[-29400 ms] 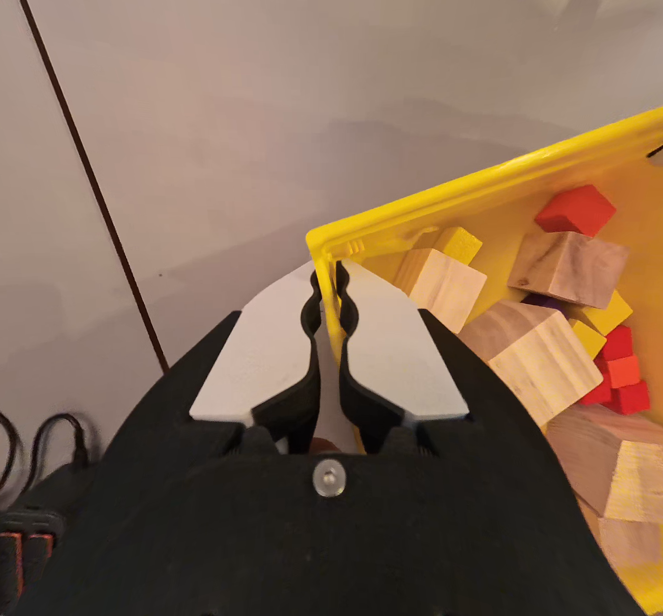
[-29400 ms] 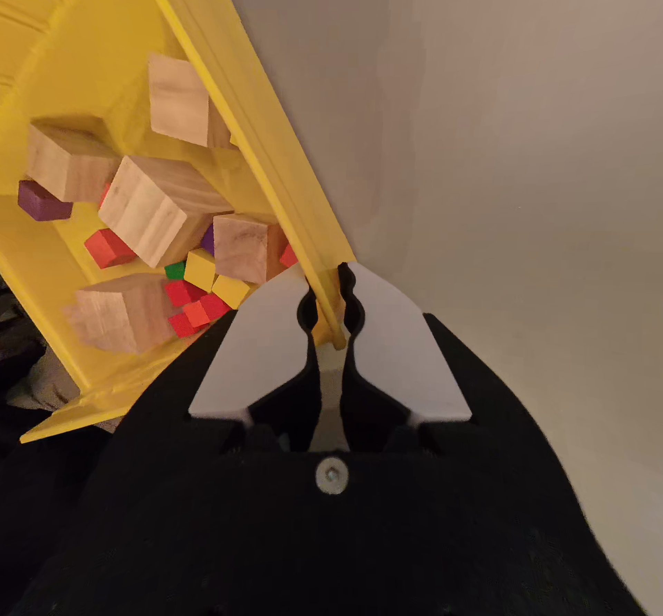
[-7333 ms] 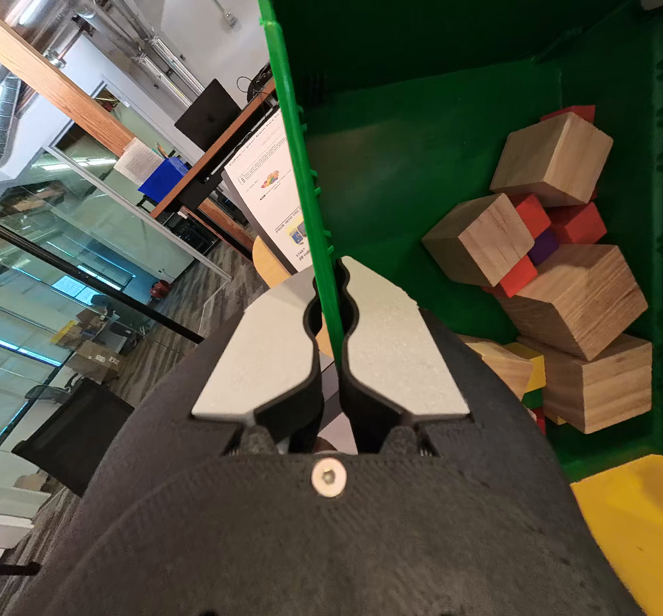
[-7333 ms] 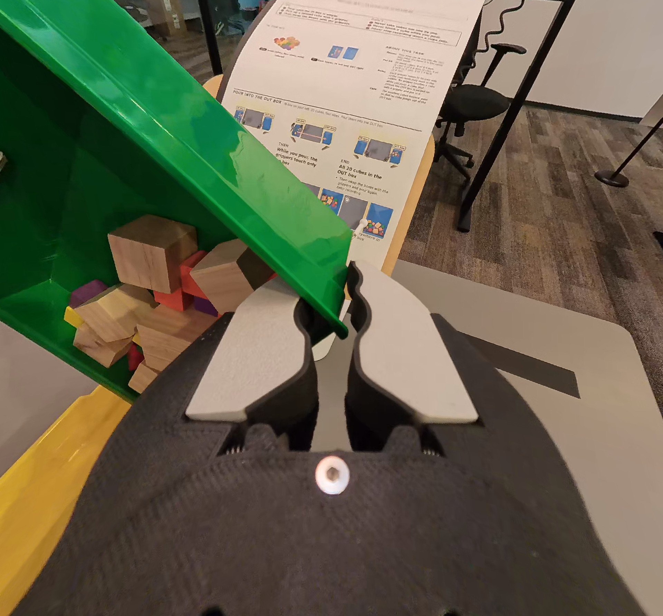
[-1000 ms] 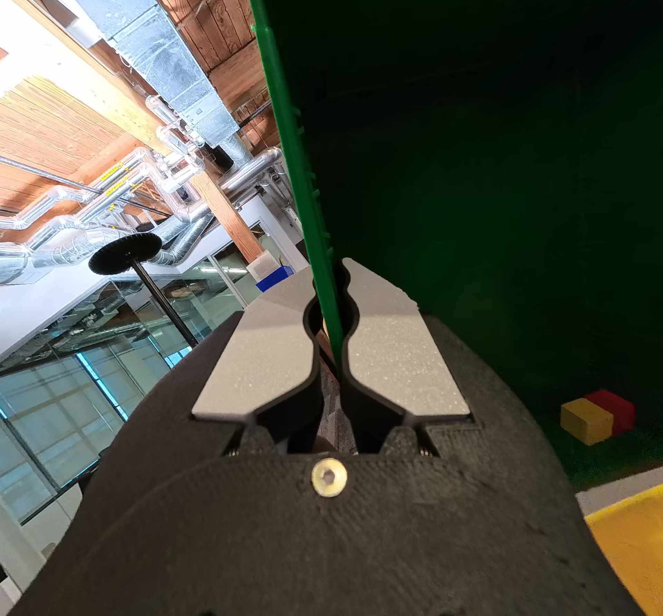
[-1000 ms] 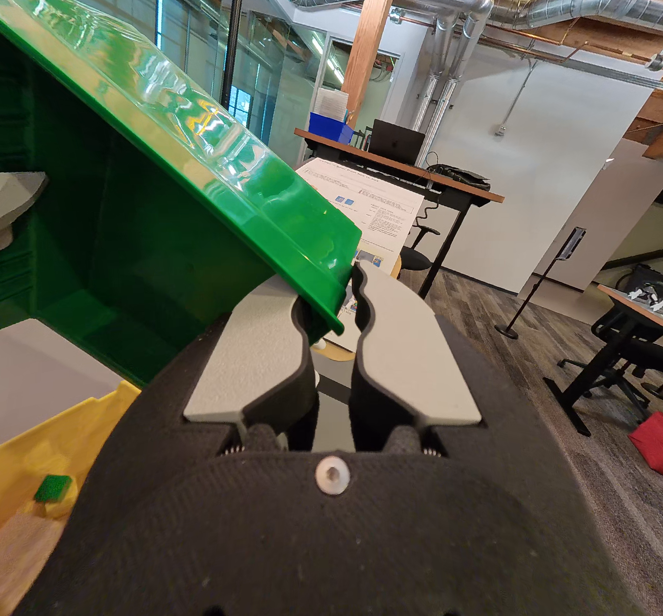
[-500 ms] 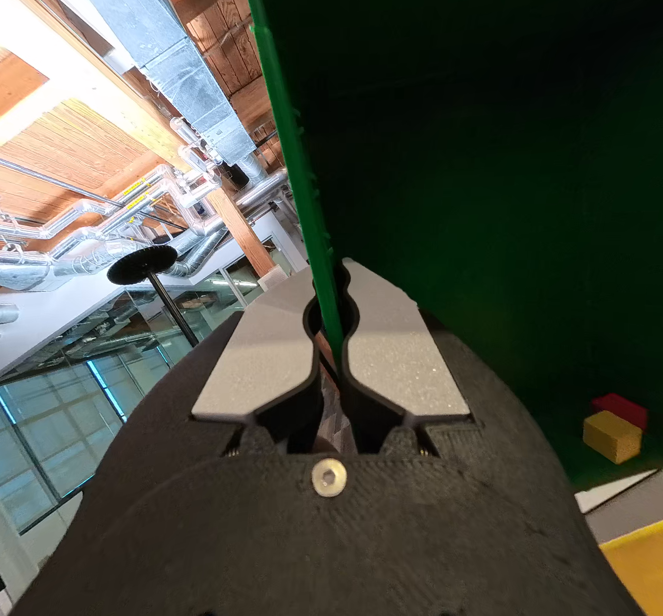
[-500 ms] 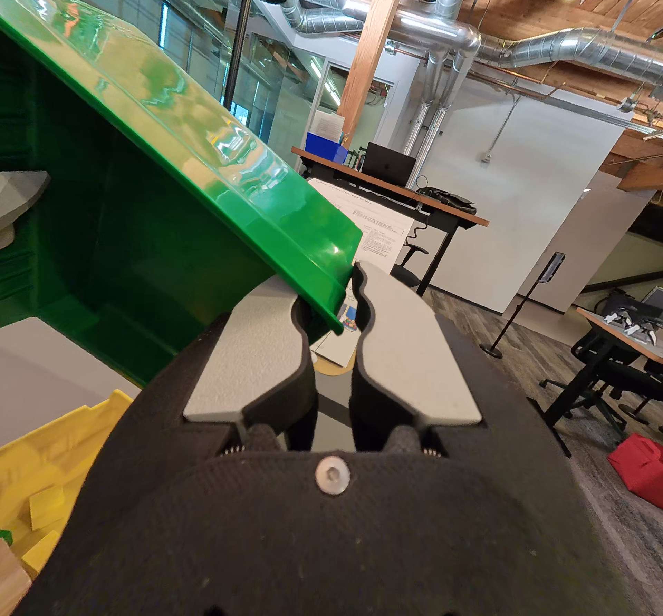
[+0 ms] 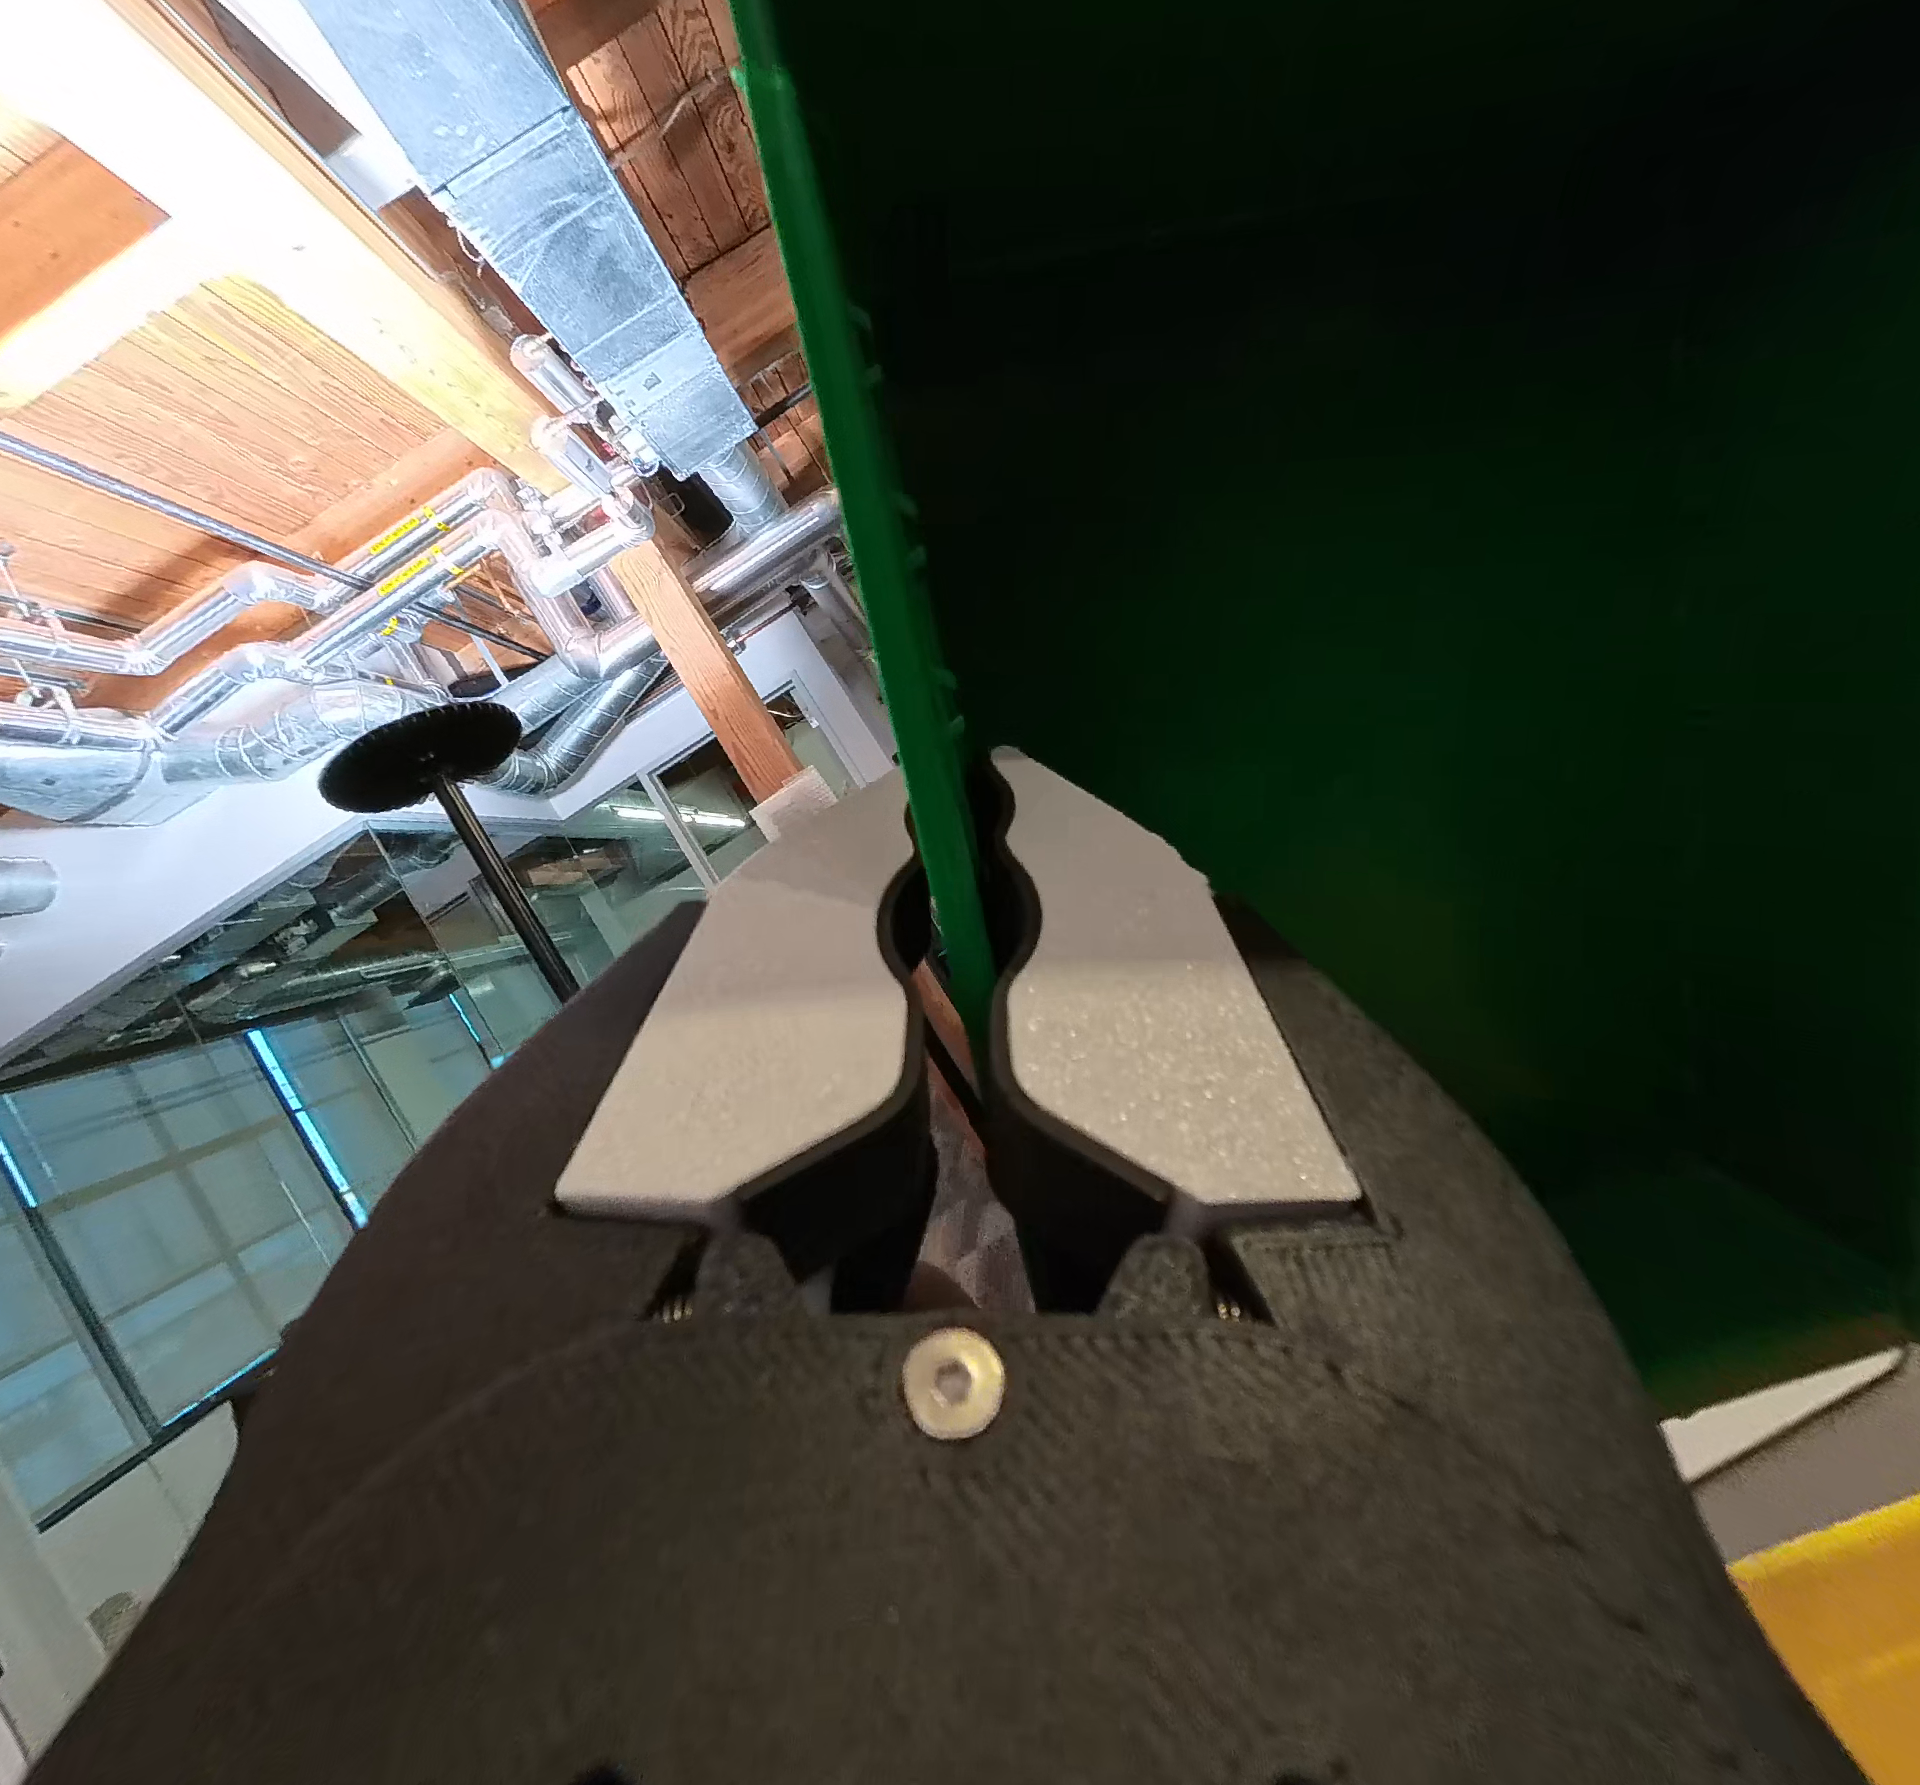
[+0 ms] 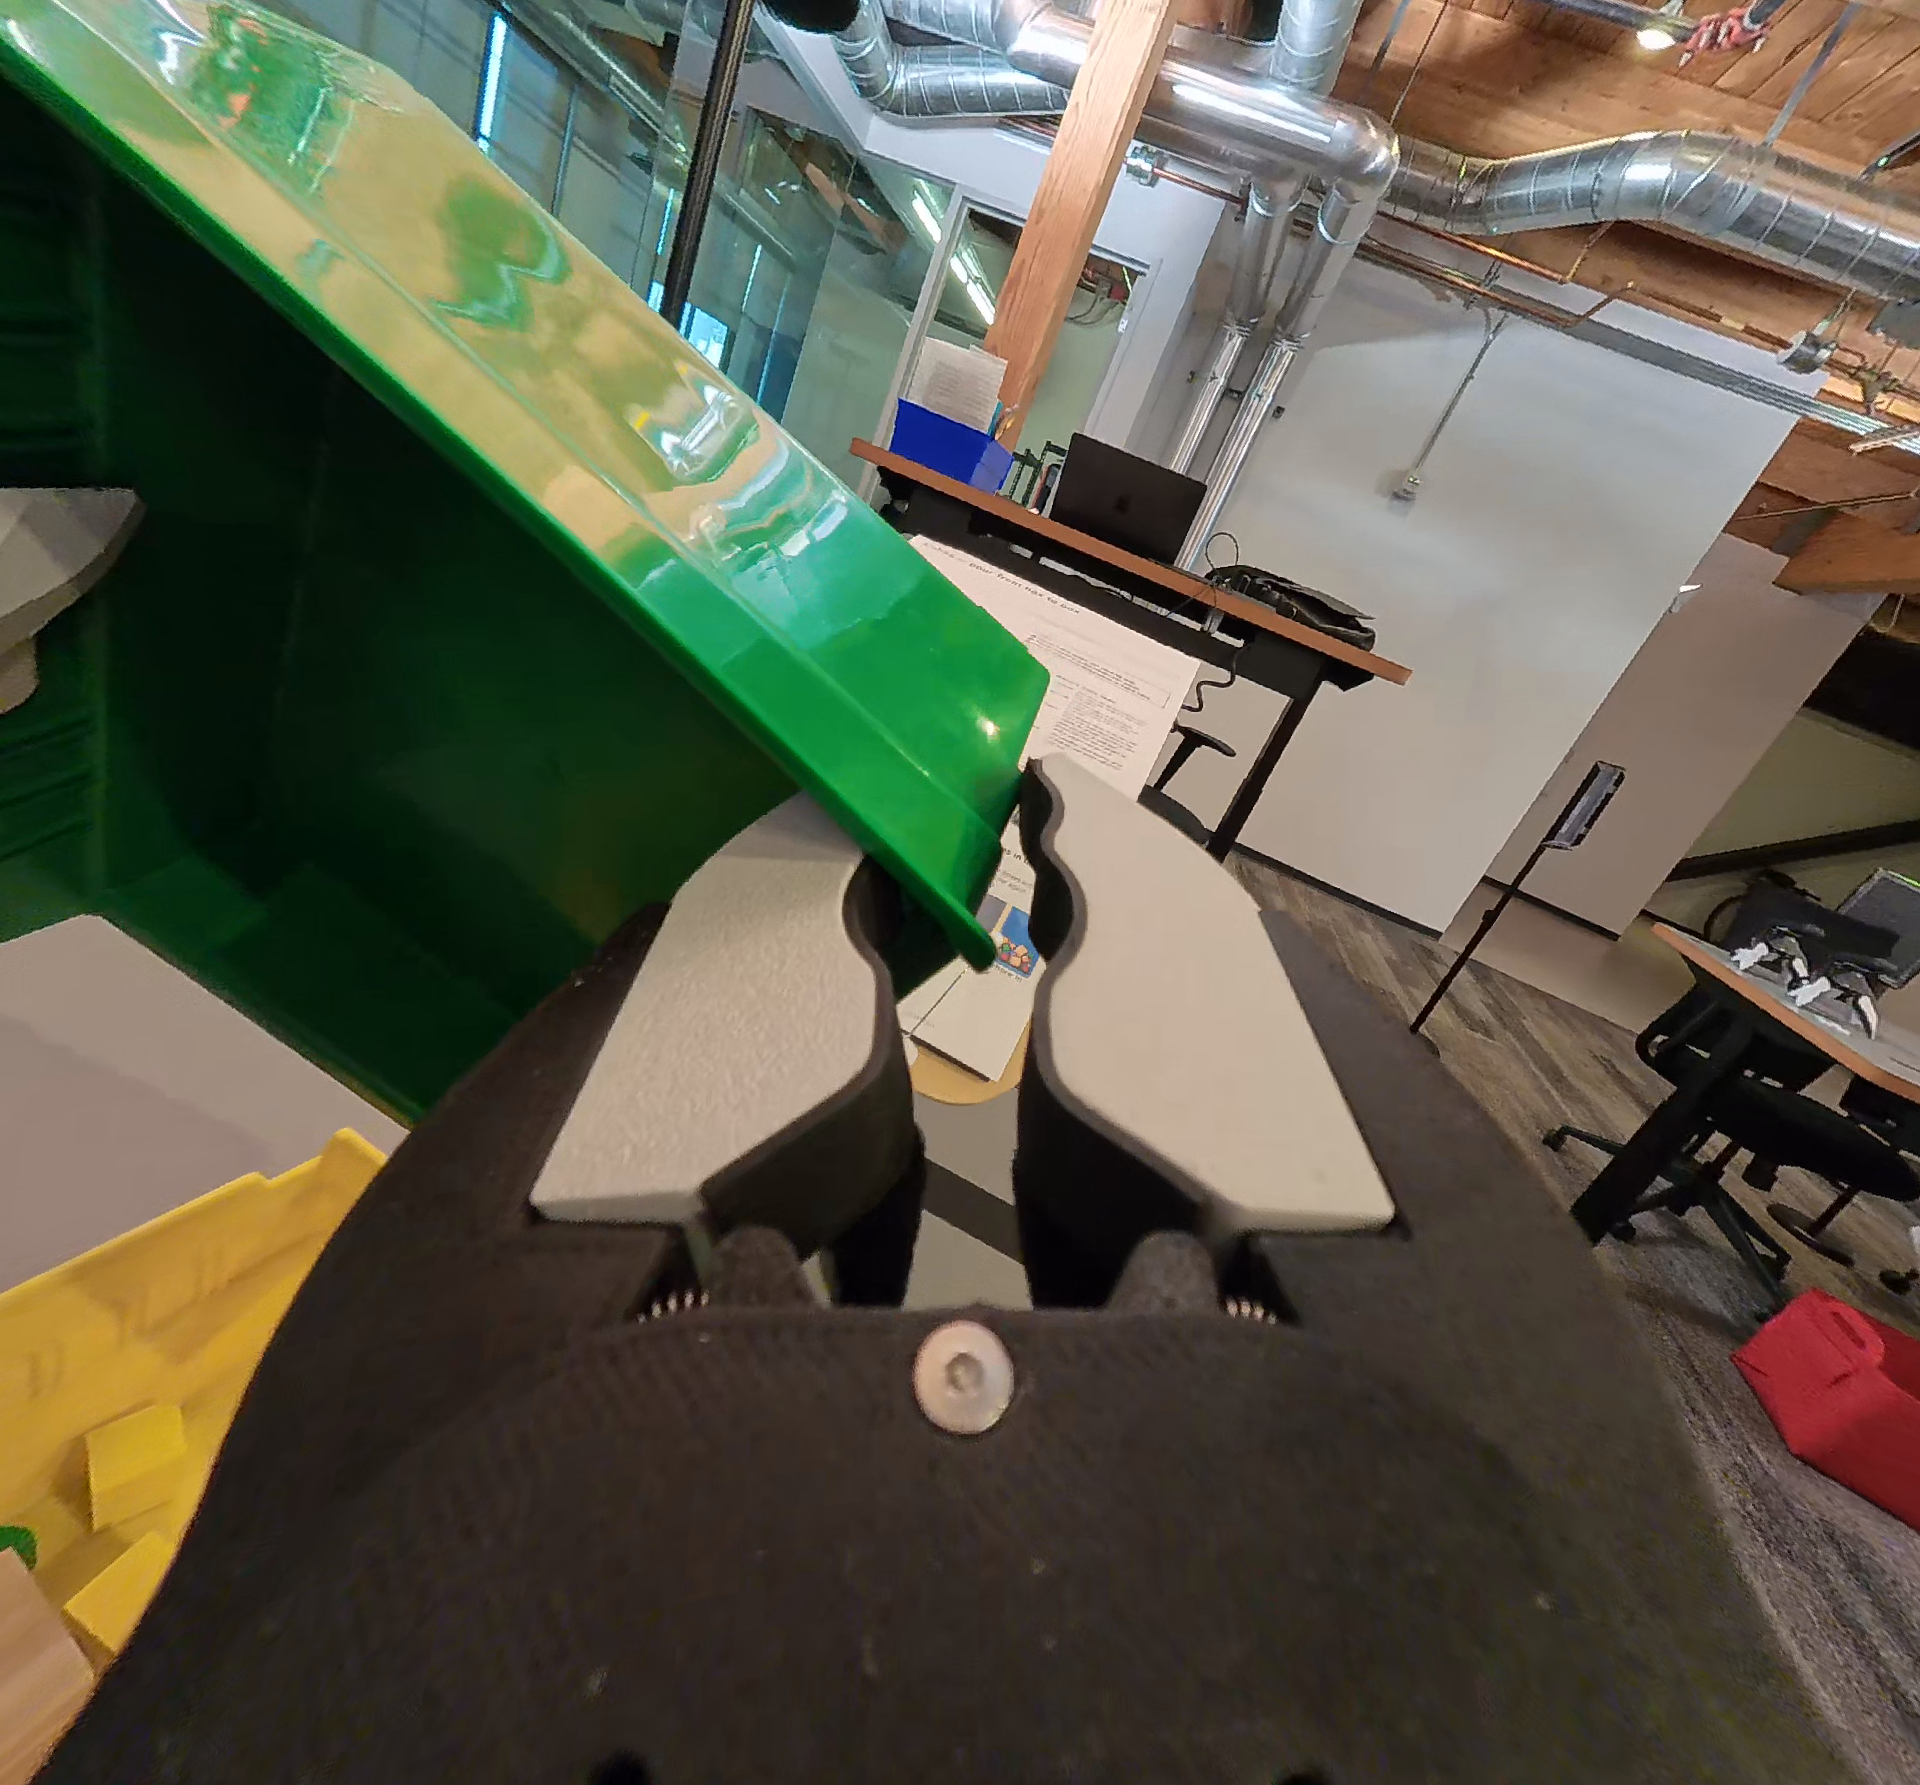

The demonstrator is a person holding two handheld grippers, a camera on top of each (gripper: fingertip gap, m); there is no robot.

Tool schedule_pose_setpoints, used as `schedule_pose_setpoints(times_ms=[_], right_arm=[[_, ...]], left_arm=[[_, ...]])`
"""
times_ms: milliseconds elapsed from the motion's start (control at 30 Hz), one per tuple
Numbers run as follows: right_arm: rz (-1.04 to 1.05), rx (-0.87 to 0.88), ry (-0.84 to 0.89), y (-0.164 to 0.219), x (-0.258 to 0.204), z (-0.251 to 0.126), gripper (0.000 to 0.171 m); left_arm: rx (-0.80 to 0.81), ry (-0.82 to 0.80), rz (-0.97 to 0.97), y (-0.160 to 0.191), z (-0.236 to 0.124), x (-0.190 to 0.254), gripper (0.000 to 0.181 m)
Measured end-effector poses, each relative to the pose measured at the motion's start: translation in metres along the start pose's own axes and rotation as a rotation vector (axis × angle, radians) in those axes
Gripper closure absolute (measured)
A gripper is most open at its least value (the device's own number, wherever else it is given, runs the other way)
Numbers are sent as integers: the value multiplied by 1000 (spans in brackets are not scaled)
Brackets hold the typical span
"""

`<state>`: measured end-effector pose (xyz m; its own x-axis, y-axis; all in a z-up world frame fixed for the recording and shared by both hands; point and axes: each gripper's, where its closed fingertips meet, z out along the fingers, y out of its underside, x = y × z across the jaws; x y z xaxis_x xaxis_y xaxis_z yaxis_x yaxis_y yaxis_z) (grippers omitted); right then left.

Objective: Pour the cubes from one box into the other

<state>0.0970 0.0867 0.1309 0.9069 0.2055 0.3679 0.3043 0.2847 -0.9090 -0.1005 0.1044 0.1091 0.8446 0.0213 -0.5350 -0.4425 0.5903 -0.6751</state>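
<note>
The green box [image 9: 1403,488] is tipped steeply, held up by both grippers. The left gripper [image 9: 961,862] pinches the thin edge of one wall, its grey fingers [image 9: 1143,1029] pressed together on the plastic. The right gripper [image 10: 1013,862] pinches the opposite rim, where the glossy wall [image 10: 582,447] slopes down to its fingers [image 10: 1174,1008].

A second ago a yellow cube and a red cube lay at the low corner of the box in the left wrist view; half a second ago they sat lower and farther right. Now that corner is bare and dark, with no cube showing inside the box. The view there also tilts further toward the ceiling ducts [image 9: 582,208] than before.

Below, the yellow box [image 10: 187,1320] sits on the grey table [image 10: 156,1039], just under the green box's open mouth. Its edge has risen in the right wrist view compared with a second ago. It holds yellow cubes [image 10: 135,1460], a green cube [image 10: 16,1543] at the frame edge and a wooden one [image 10: 31,1652]. The far fingertip of the left gripper shows at the left edge of that view.
</note>
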Motion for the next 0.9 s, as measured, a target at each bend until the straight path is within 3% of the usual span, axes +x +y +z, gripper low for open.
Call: schedule_pose_setpoints(times_ms=[267,500,600,667,767,900], right_arm=[[15,-42,-118,-5,-22,7,157],[55,-53,-218,-10,-42,12,118],[111,-61,-286,-7,-47,13,115],[162,-124,-353,4,-53,17,94],[219,-283,-433,39,-64,23,82],[503,-278,-617,48,-75,20,84]], left_arm=[[-105,55,-51,15,-8,-16,177],[-191,115,-63,29,-26,-38,177],[-244,120,-73,39,-34,-51,177],[-259,131,-62,44,-39,-59,177],[-317,148,32,52,-45,-65,177],[-382,138,39,71,-53,-86,177]])
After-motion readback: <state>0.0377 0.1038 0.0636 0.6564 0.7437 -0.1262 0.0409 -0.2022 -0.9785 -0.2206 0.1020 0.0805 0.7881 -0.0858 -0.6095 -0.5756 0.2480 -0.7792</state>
